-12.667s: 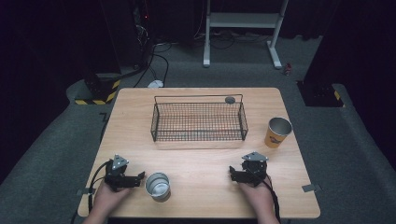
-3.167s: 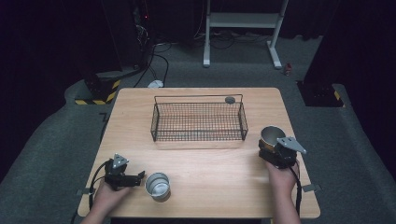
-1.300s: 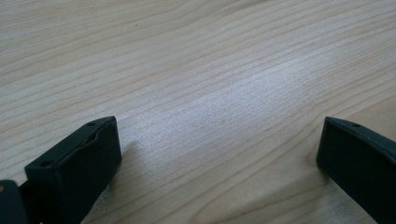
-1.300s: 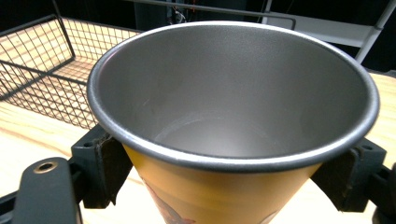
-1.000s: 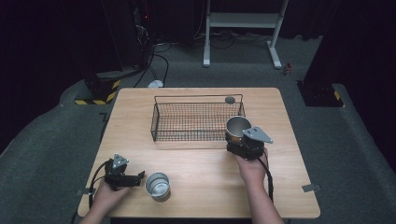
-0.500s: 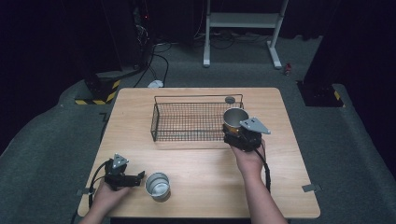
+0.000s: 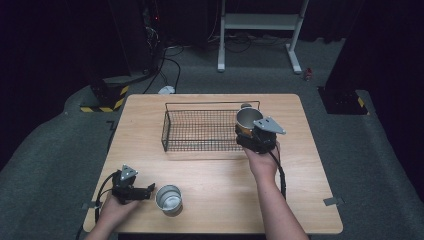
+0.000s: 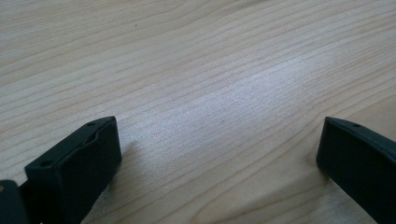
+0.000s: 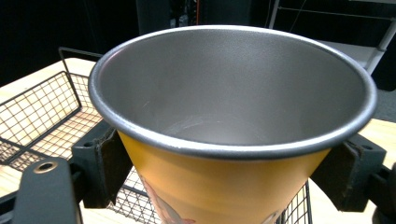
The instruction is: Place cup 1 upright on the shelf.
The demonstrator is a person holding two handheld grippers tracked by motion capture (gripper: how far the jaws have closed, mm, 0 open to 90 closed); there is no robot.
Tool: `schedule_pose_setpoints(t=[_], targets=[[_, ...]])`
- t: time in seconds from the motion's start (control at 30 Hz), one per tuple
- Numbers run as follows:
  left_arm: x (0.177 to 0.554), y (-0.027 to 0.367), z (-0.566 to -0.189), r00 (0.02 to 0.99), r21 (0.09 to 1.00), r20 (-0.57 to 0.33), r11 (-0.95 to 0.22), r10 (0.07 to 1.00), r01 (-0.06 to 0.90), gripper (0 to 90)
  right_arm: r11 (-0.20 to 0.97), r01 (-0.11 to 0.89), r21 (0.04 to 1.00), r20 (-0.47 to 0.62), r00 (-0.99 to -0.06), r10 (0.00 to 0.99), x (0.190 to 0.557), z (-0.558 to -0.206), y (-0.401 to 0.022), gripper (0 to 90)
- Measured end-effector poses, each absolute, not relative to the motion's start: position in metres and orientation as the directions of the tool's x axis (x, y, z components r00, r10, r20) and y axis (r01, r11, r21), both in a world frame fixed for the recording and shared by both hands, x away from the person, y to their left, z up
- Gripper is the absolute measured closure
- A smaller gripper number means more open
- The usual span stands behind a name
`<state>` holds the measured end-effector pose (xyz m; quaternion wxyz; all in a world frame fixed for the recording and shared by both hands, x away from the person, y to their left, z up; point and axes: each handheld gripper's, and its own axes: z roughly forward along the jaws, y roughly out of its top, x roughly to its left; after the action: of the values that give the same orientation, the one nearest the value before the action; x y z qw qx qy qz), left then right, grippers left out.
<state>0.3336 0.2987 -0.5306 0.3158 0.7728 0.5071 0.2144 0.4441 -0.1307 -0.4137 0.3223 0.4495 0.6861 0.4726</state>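
The right gripper (image 7: 248, 131) is clamped on the orange cup (image 9: 224, 186), holding it upright (rim up) over the right end of the basket (image 7: 172, 135), centre of the high view. The step in hand appears to be placing the cup inside. Next move: lower it past the wire rim, then release. The left gripper (image 7: 149, 190) rests open at lower left, beside a steel cup (image 7: 168, 198).

The black wire mesh basket (image 7: 209, 126) is standing open-topped with bare floor across its left and middle, while the orange metal-lined cup (image 7: 248, 121) is occupying its right end. A small silver metal cup (image 7: 168, 198) is sitting just beside the left gripper (image 7: 148, 190), whose wide-apart jaws are framing bare light wooden table (image 8: 210, 88).
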Motion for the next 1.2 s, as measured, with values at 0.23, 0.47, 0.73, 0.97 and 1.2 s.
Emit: schedule_pose_setpoints(t=[0.23, 0.47, 0.73, 0.97, 1.2], targets=[[0.334, 0.299, -0.531, 0.394, 0.705, 0.011, -0.287, 0.919, 0.648, 0.2, 0.150, 0.314, 0.937, -0.018, -0.386, 0.922, 0.453, -0.412, -0.126, 16.1], [0.334, 0.299, -0.531, 0.393, 0.706, 0.011, -0.286, 0.919, 0.648, 0.2, 0.159, 0.330, 0.931, -0.022, -0.382, 0.924, 0.462, -0.412, -0.123, 16.0], [0.334, 0.299, -0.531, 0.392, 0.707, 0.011, -0.285, 0.920, 0.647, 0.2, 0.153, 0.343, 0.927, -0.018, -0.366, 0.930, 0.474, -0.411, -0.121, 16.0], [0.334, 0.299, -0.531, 0.392, 0.707, 0.011, -0.284, 0.920, 0.647, 0.2, 0.155, 0.349, 0.924, -0.019, -0.364, 0.931, 0.483, -0.411, -0.117, 16.0], [0.334, 0.299, -0.531, 0.393, 0.707, 0.011, -0.285, 0.919, 0.647, 0.2, 0.165, 0.366, 0.916, -0.025, -0.358, 0.933, 0.492, -0.411, -0.111, 16.0]])
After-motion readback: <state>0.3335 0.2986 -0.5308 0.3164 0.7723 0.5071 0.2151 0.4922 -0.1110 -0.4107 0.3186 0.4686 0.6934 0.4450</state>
